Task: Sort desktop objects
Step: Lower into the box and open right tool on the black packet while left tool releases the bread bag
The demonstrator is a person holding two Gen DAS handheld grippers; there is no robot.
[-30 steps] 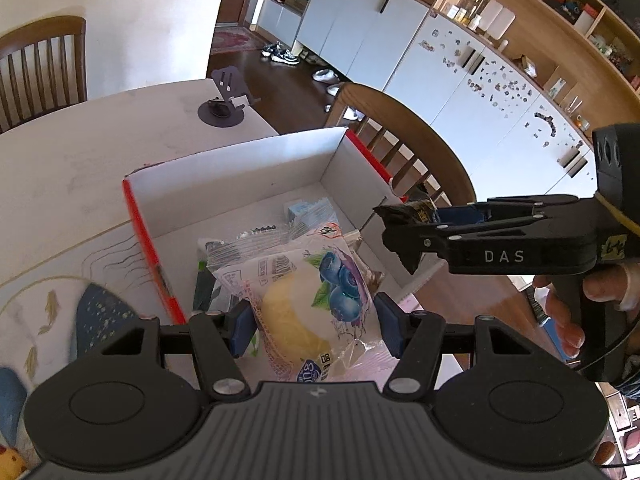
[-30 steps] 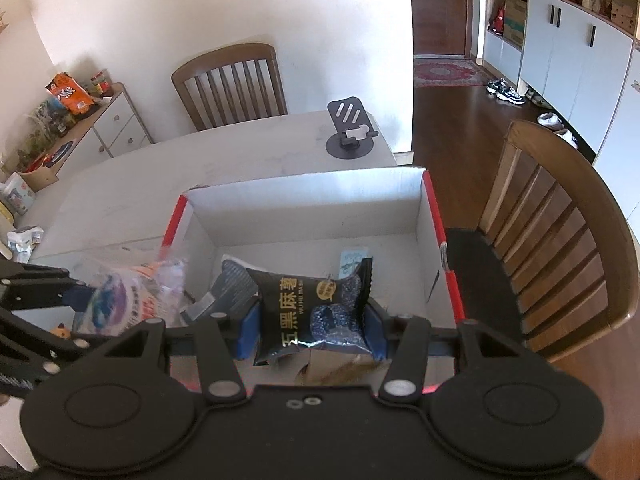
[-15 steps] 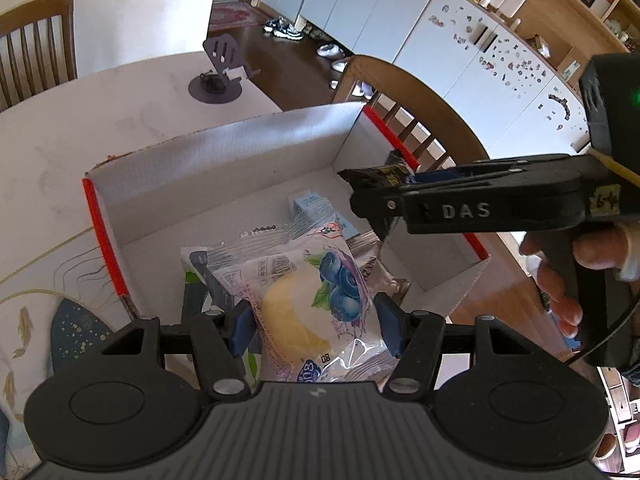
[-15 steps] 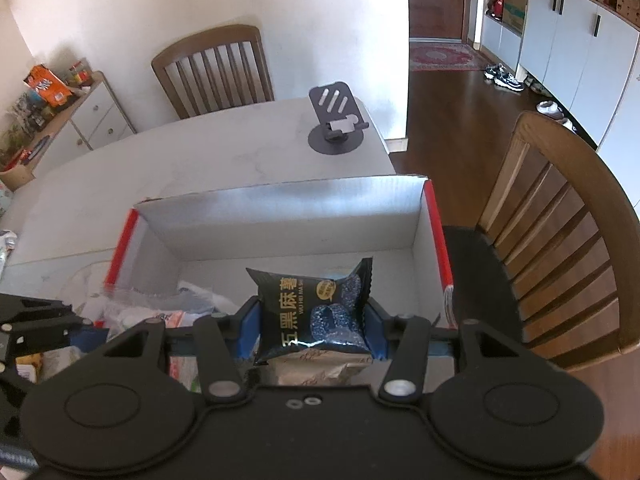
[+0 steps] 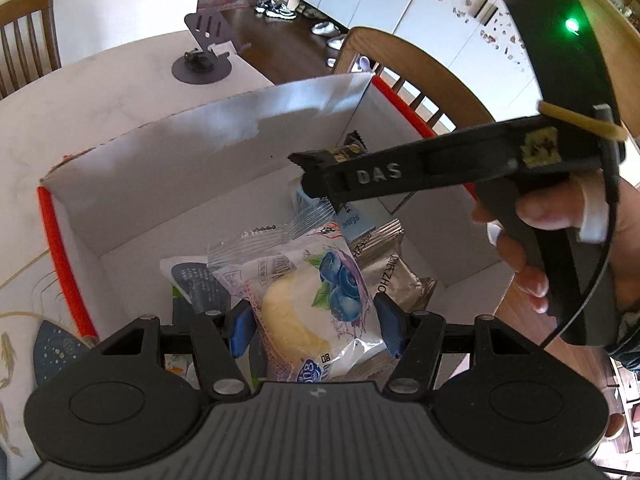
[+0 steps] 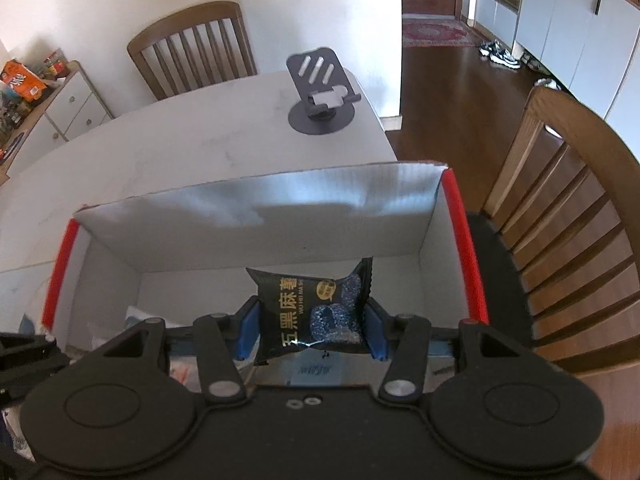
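The left gripper [image 5: 316,326] pinches a blueberry cake packet [image 5: 320,304]; the right gripper [image 6: 312,330] pinches a black snack packet [image 6: 316,312]; both hang just above the open box [image 6: 256,216] (straight below, snacks inside).

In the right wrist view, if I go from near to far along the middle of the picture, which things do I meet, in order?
Right gripper shut on the black snack packet → far wall of the red-edged box → bare tabletop → phone stand → wooden chair at the wall.
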